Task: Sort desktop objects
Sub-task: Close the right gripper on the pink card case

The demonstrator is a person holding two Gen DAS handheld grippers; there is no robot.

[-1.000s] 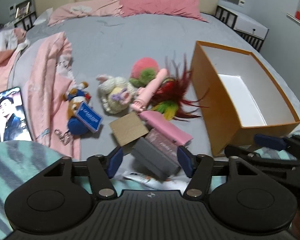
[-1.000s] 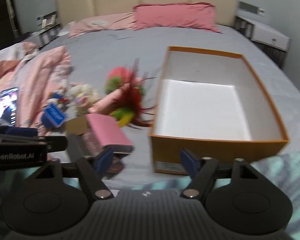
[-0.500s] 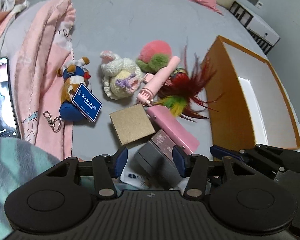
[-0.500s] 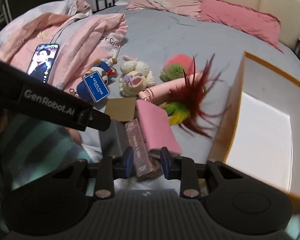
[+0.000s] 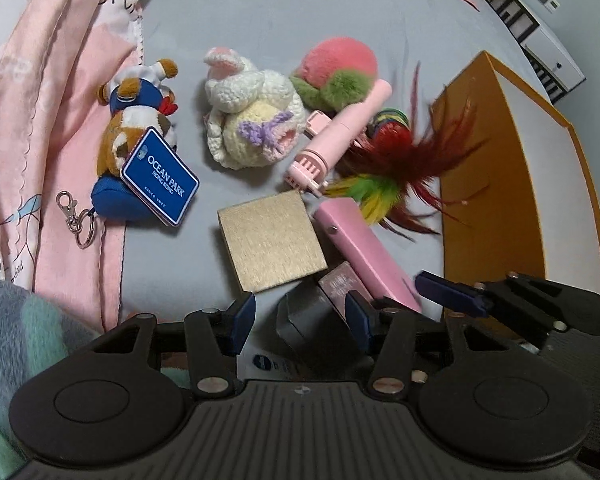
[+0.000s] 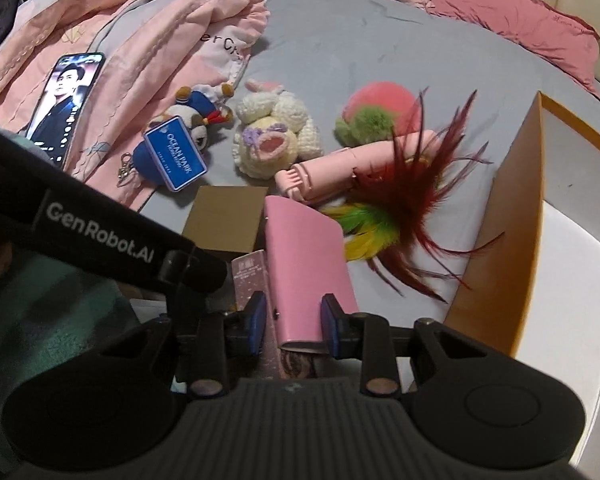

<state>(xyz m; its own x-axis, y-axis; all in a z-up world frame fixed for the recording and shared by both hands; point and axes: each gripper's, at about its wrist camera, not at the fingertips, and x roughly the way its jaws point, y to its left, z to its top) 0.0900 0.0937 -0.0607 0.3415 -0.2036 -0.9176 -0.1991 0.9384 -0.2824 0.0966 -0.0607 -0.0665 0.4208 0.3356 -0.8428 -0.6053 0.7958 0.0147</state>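
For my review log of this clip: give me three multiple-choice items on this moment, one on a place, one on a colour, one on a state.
1. Where does the blue Ocean Park tag lie?
A. in the box
B. on the panda keychain plush
C. under the feathers

2. What colour are the outer walls of the open box?
A. orange
B. green
C. black

3. What sits between the right gripper pads?
A. nothing
B. the phone
C. the pink case

Answers: B, the tag rests on the plush; A, its outer side shows orange; C, the pads flank the case's near end.
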